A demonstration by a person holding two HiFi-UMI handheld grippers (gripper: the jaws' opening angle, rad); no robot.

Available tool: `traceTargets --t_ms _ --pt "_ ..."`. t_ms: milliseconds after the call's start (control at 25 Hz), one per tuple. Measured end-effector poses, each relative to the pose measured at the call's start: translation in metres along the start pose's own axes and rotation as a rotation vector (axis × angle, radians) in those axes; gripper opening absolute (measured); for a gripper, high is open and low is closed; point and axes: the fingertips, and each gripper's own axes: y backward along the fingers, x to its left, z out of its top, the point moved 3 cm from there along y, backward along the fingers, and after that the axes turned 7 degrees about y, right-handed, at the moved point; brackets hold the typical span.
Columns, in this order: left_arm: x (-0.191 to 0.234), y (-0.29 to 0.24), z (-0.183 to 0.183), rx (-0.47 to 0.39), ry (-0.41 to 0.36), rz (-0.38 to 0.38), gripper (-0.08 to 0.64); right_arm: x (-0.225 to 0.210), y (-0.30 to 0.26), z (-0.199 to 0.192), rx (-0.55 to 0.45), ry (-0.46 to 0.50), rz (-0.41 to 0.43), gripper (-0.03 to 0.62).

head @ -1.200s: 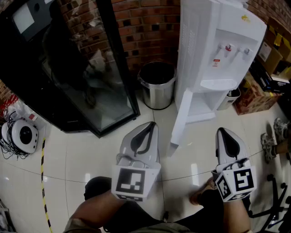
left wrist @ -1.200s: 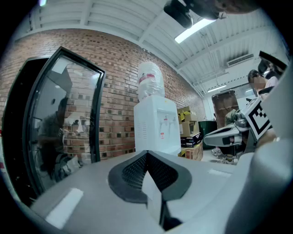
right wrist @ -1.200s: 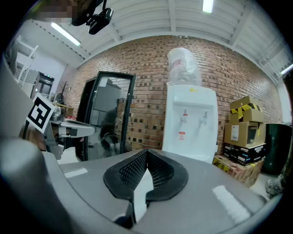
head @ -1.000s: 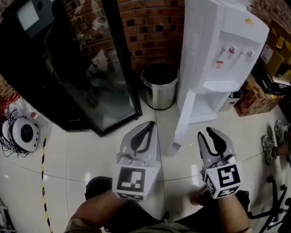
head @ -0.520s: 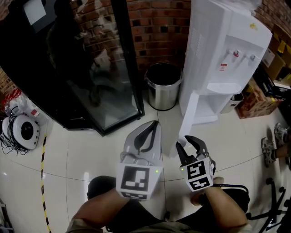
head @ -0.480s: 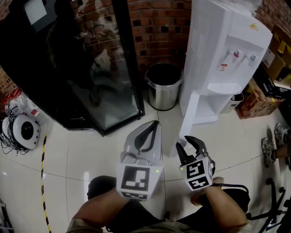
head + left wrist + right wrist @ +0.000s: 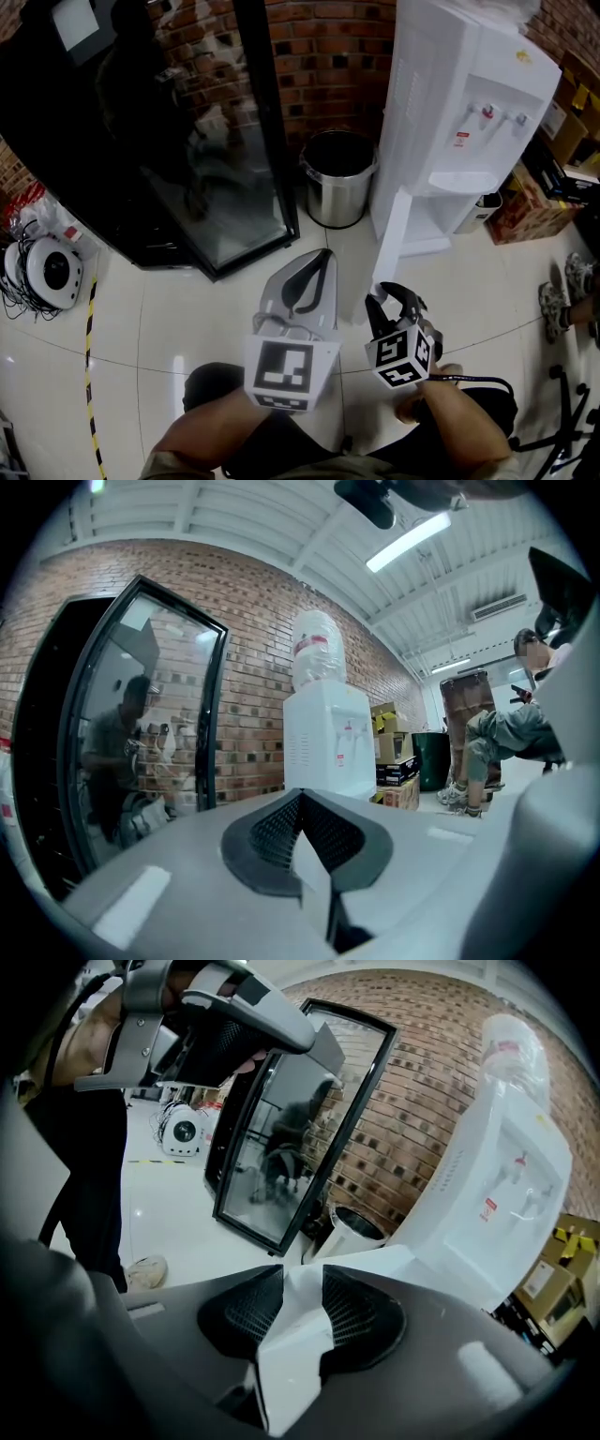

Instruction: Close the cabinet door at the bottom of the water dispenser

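The white water dispenser (image 7: 469, 94) stands against the brick wall. Its bottom cabinet door (image 7: 392, 234) swings out toward me. In the head view my right gripper (image 7: 389, 298) sits at the door's free lower edge. In the right gripper view the white door edge (image 7: 295, 1335) fills the gap between the two black pads, and the jaws are closing on it. My left gripper (image 7: 319, 258) hovers to the left of the door with its jaws shut and nothing in them. In the left gripper view the left gripper (image 7: 300, 799) points level toward the dispenser (image 7: 328, 742).
A steel waste bin (image 7: 337, 178) stands just left of the dispenser. A black glass-door cooler (image 7: 141, 141) fills the left. Cardboard boxes (image 7: 525, 202) lie at the right, a white appliance (image 7: 47, 277) on the floor far left. A seated person's shoes (image 7: 558, 295) show at the right edge.
My right gripper swung left and down from the open floor to the door's free edge, rolled, and took the edge between its jaws. The left gripper stayed put.
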Motion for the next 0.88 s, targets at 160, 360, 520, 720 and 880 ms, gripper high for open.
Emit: traceTargets --t_ms 160,360,520,720,880 --pt "-0.005 -0.003 -0.001 0.004 0.002 -0.012 0.0 -0.004 0.006 -0.008 0.02 -0.015 0.004 0.14" --pt "-0.014 -0.008 0.0 0.015 0.009 -0.036 0.0 -0.013 0.02 -0.024 0.049 -0.043 -0.013 0.144" --pt "-0.026 -0.015 -0.005 0.018 -0.007 -0.067 0.0 -0.024 0.033 -0.045 0.077 -0.087 -0.043 0.146" --pt "-0.043 -0.024 -0.005 0.021 -0.01 -0.104 0.0 -0.044 0.051 -0.073 0.122 -0.155 -0.092 0.15" --pt "-0.058 -0.031 -0.004 0.021 -0.002 -0.131 0.0 -0.063 0.061 -0.095 0.141 -0.242 -0.114 0.155"
